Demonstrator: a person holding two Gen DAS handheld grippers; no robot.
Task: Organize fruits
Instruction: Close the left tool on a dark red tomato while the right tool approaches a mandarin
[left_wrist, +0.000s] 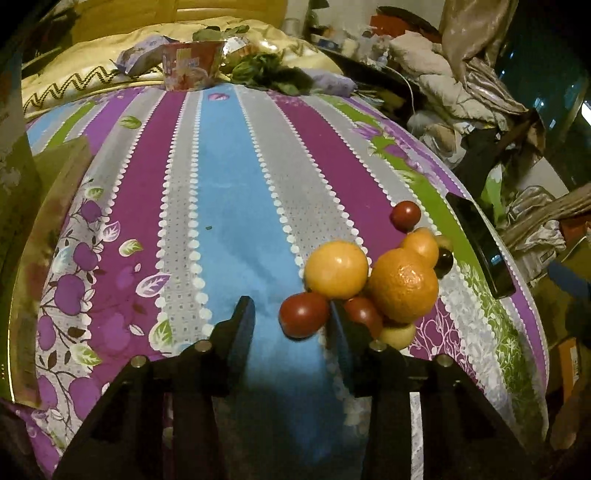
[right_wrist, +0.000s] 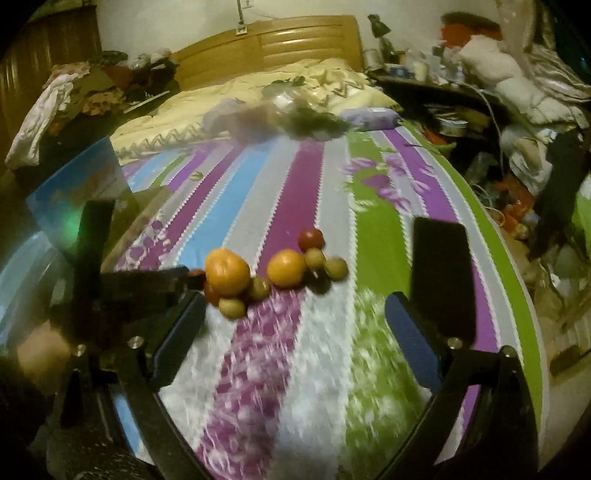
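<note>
A pile of fruit lies on the striped bedspread (left_wrist: 229, 206): two big oranges (left_wrist: 337, 269) (left_wrist: 402, 288), a smaller orange (left_wrist: 421, 245), red tomatoes (left_wrist: 405, 215) and small yellowish fruits (left_wrist: 397, 334). My left gripper (left_wrist: 290, 304) has one red tomato (left_wrist: 303, 314) between its fingertips. The tomato rests against the right finger, and blue cloth shows between it and the left finger. In the right wrist view my right gripper (right_wrist: 295, 301) stands wide open over bare cloth. The pile, with its oranges (right_wrist: 227, 273) (right_wrist: 286, 268), lies just beyond its fingertips.
A black phone (left_wrist: 480, 247) lies near the bed's right edge, close to the fruit. A noodle cup (left_wrist: 192, 64) and leafy greens (left_wrist: 258, 70) sit at the far end. A box (right_wrist: 74, 184) stands at the left. Clothes and clutter fill the right side.
</note>
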